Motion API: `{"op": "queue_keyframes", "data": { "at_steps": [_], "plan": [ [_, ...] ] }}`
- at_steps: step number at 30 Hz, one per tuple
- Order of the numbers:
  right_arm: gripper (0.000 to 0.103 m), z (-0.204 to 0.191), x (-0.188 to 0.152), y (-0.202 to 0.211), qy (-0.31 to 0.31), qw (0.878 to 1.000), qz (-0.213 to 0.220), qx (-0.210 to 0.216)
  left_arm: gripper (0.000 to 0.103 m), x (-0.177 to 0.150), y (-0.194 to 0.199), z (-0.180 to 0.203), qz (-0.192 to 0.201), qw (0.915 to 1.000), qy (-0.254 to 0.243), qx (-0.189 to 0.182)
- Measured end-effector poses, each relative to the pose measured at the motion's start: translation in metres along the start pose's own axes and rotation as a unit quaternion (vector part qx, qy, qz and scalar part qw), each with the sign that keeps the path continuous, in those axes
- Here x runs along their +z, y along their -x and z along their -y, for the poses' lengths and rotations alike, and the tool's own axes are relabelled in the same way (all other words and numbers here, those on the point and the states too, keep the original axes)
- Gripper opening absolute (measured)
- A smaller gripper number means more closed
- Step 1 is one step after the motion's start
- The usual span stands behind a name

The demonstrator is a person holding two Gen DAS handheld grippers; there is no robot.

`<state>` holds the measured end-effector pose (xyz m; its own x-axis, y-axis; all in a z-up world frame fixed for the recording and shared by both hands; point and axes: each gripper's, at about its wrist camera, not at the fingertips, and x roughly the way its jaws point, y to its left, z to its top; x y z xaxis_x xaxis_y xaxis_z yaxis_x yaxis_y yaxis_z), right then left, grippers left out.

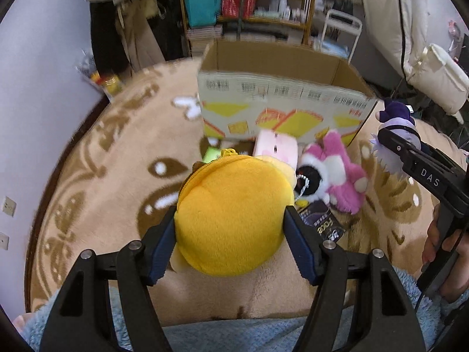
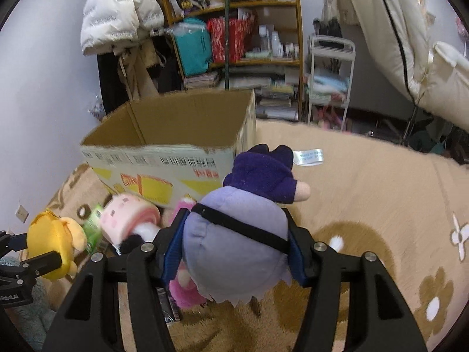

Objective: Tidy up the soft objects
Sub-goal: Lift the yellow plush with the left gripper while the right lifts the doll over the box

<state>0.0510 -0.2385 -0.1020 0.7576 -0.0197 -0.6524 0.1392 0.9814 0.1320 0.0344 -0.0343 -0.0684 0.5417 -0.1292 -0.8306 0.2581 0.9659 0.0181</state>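
My left gripper (image 1: 230,223) is shut on a round yellow plush pouch (image 1: 234,211) and holds it above the rug, in front of the open cardboard box (image 1: 281,102). My right gripper (image 2: 234,234) is shut on a purple plush doll (image 2: 243,228), lifted near the box's right front corner (image 2: 234,152). The doll and right gripper also show at the right of the left wrist view (image 1: 395,135). A pink roll plush (image 1: 275,146), a pink bear plush (image 1: 337,173) and a small green item (image 1: 211,154) lie on the rug before the box.
A tan patterned rug (image 2: 366,205) covers the floor. A black packet (image 1: 321,223) lies by the pink bear. Shelves (image 2: 234,44) with bags and books, a white cart (image 2: 328,82) and a hanging white jacket (image 2: 117,11) stand behind the box. A wall is at left.
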Motion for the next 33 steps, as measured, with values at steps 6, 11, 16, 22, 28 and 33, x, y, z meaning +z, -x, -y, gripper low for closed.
{"op": "queue_keyframes", "data": {
  "at_steps": [6,11,16,22,28,33],
  "plan": [
    [0.063,-0.005,0.011,0.033,0.012,0.997,0.070,0.002,0.070,0.007,0.038,-0.013,0.087,0.9961,0.014,0.000],
    [0.063,-0.006,0.018,0.056,0.016,0.995,0.101,0.010,0.069,0.016,0.065,-0.028,0.146,0.9884,0.040,0.012],
    [0.063,-0.008,0.029,0.069,0.014,0.992,0.126,0.016,0.069,0.027,0.079,-0.035,0.176,0.9836,0.031,0.020],
    [0.063,-0.014,0.050,0.082,0.030,0.987,0.158,0.017,0.069,0.044,0.089,-0.037,0.202,0.9786,0.027,0.028],
    [0.063,-0.020,0.081,0.087,0.041,0.981,0.191,0.020,0.069,0.071,0.094,-0.039,0.229,0.9727,0.025,0.026],
    [0.063,-0.027,0.106,0.082,0.050,0.976,0.210,0.025,0.070,0.099,0.092,-0.033,0.248,0.9682,0.007,0.030]
  ]
}}
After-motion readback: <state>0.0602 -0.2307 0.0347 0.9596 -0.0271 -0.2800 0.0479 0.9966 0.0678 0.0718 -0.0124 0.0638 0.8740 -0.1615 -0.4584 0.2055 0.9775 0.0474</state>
